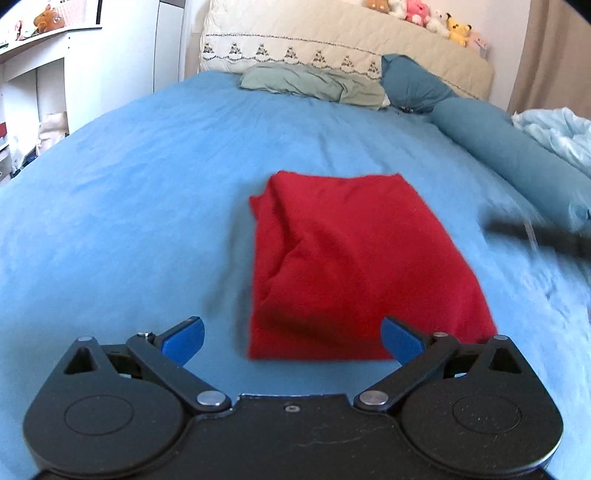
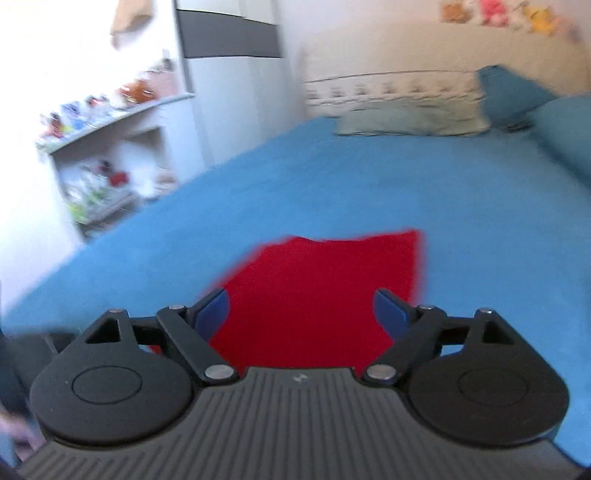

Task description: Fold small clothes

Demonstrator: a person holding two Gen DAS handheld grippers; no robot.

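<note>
A red garment (image 1: 354, 266) lies folded into a rough rectangle on the blue bedsheet (image 1: 129, 206). My left gripper (image 1: 293, 341) is open and empty, held just above the garment's near edge. In the right wrist view the same red garment (image 2: 321, 291) lies under and ahead of my right gripper (image 2: 301, 314), which is open and empty. That view is blurred by motion. The right gripper shows as a dark blur (image 1: 535, 236) at the right of the left wrist view.
Pillows lie at the head of the bed: a pale green one (image 1: 314, 83) and teal ones (image 1: 509, 147). A cream headboard cover (image 1: 332, 40) carries plush toys (image 1: 424, 14). White shelves (image 2: 107, 158) stand left of the bed. A light blue blanket (image 1: 557, 133) is bunched at right.
</note>
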